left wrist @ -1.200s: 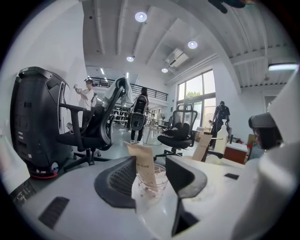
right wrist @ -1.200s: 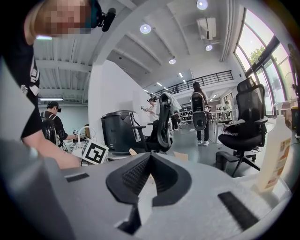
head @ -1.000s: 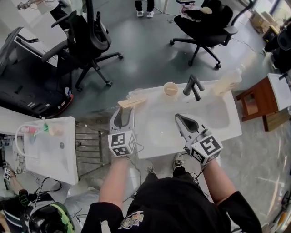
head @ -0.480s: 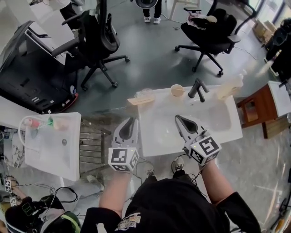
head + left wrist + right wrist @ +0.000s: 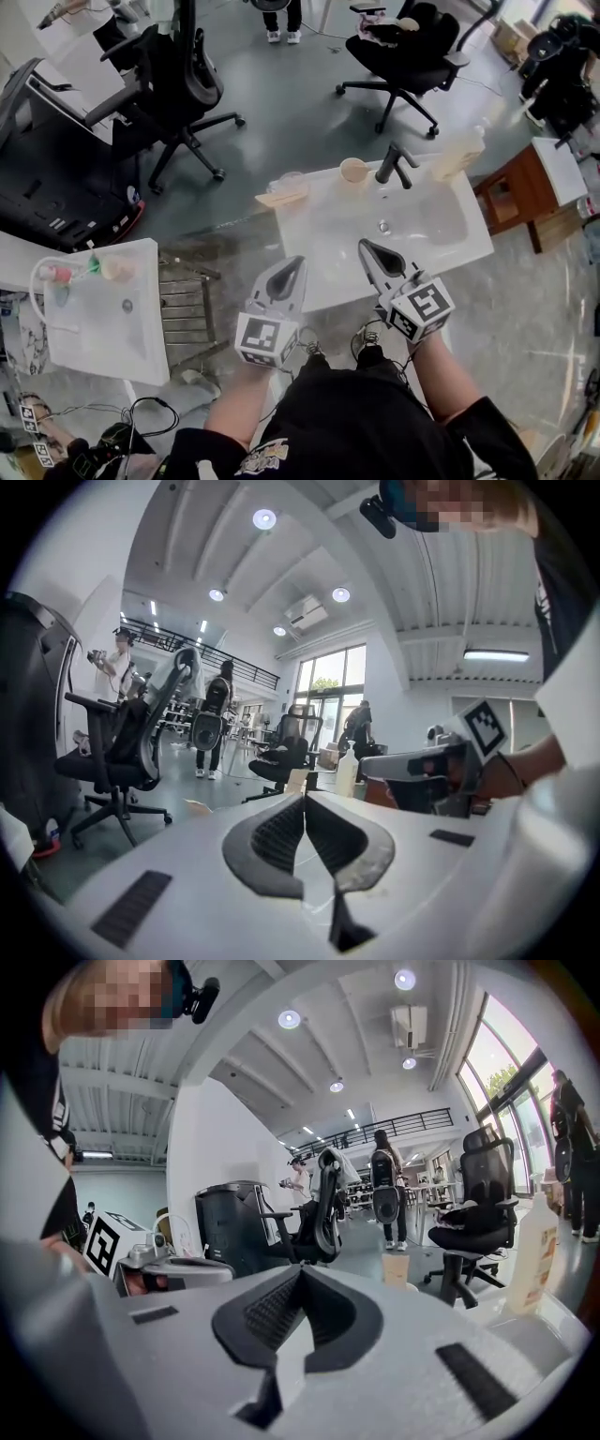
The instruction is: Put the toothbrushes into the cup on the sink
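Observation:
A white sink [image 5: 422,246] lies in front of me, with a tan cup [image 5: 353,171] at its back rim beside the dark faucet [image 5: 394,164]. The same cup [image 5: 396,1269] shows beyond the jaws in the right gripper view. My left gripper [image 5: 298,265] hovers at the sink's front left corner. Its jaws have just been closing and now meet, with nothing between them [image 5: 305,803]. Over the sink's front edge my right gripper [image 5: 366,248] is also shut and empty [image 5: 300,1274]. I cannot make out any toothbrush on the sink or in the cup.
A tan flat object [image 5: 281,194] lies on the sink's back left corner and a pale bottle [image 5: 459,155] stands at the back right. A second white basin [image 5: 103,309] with red and green items lies to the left. Office chairs [image 5: 178,84] stand behind and a wooden stool [image 5: 511,202] at right.
The left gripper has drawn back from the sink's back left corner toward the front edge, and its open jaws have shut empty. The right gripper has hardly moved.

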Demonstrator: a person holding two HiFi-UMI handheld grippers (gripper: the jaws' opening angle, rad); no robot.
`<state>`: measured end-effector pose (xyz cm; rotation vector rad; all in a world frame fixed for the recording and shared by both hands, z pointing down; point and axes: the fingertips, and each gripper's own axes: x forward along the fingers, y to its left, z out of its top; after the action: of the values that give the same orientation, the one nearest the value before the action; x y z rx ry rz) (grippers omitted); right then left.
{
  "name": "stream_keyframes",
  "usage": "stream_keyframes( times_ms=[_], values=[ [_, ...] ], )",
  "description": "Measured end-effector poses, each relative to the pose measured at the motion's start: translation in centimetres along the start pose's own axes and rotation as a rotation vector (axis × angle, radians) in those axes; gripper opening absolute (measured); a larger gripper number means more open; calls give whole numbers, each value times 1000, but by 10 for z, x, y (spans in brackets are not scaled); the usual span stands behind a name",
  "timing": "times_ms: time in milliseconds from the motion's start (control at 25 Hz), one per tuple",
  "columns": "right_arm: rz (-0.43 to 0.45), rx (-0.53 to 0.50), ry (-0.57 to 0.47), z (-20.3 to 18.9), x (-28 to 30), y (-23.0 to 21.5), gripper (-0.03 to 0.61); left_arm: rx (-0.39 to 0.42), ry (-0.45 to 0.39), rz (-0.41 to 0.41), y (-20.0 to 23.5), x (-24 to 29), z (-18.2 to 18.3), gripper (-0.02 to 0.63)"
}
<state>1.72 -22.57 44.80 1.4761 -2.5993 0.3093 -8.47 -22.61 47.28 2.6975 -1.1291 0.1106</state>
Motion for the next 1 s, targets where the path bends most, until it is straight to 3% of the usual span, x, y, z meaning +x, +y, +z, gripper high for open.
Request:
stream_keyframes(
  times_ms=[200, 440, 680, 1000],
  values=[
    [-15, 5, 4, -2, -15, 2, 6, -17, 9, -31, -19, -5, -7, 8],
    [13, -29, -33, 6, -52, 6, 6, 8, -3, -7, -59, -14, 0, 8],
    [50, -47, -82, -1, -137, 7, 6, 31, -26, 47, -143, -40, 5, 8],
    [153, -53, -127, -21, -248, 33, 6, 84, -35, 163, -249, -101, -14, 8]
  ],
)
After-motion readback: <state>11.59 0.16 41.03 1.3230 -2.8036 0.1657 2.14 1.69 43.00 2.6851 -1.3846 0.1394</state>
